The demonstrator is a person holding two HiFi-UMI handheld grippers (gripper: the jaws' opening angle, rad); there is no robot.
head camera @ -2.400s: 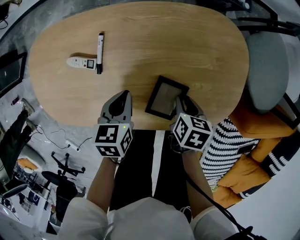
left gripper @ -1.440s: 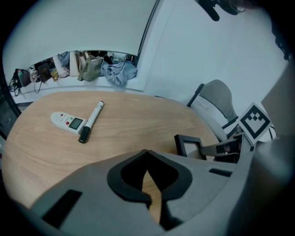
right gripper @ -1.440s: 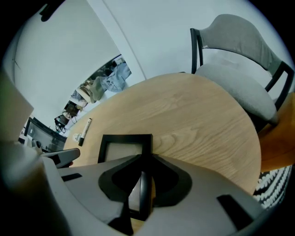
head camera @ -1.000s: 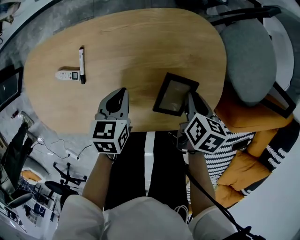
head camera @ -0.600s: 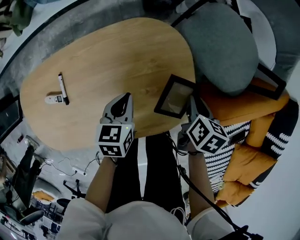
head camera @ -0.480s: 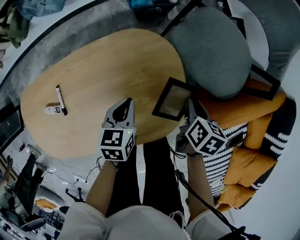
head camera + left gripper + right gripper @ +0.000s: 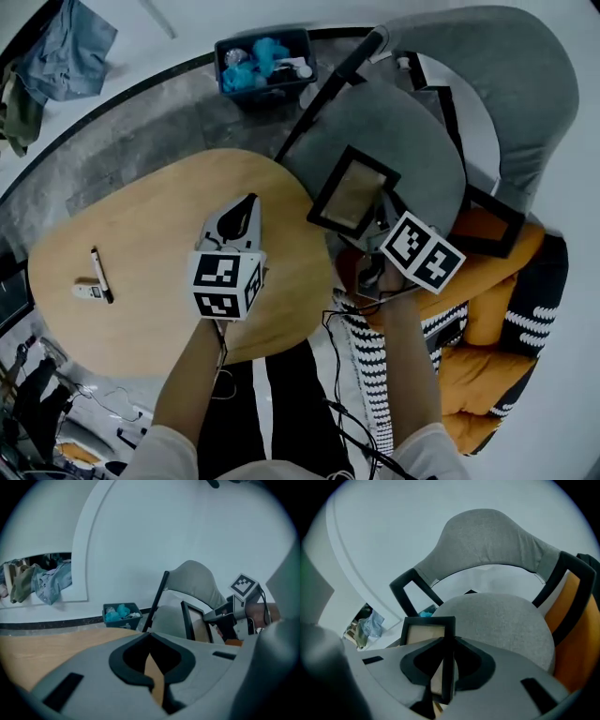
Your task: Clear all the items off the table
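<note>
Standing edge-on between the fingers of the right gripper (image 7: 378, 218) (image 7: 447, 641), the black picture frame (image 7: 352, 192) (image 7: 425, 633) is gripped by one side bar, both pads pressed against it. It is held off the table (image 7: 169, 244), above the grey chair seat (image 7: 375, 131). The left gripper (image 7: 248, 202) (image 7: 150, 637) is seen closed over the table, tips together, nothing between them. A black marker (image 7: 97, 275) and a white device (image 7: 86, 292) are left at the table's left end; their print is too small to be read.

Grey chair (image 7: 375, 117) beside wooden table (image 7: 159, 225)
</note>
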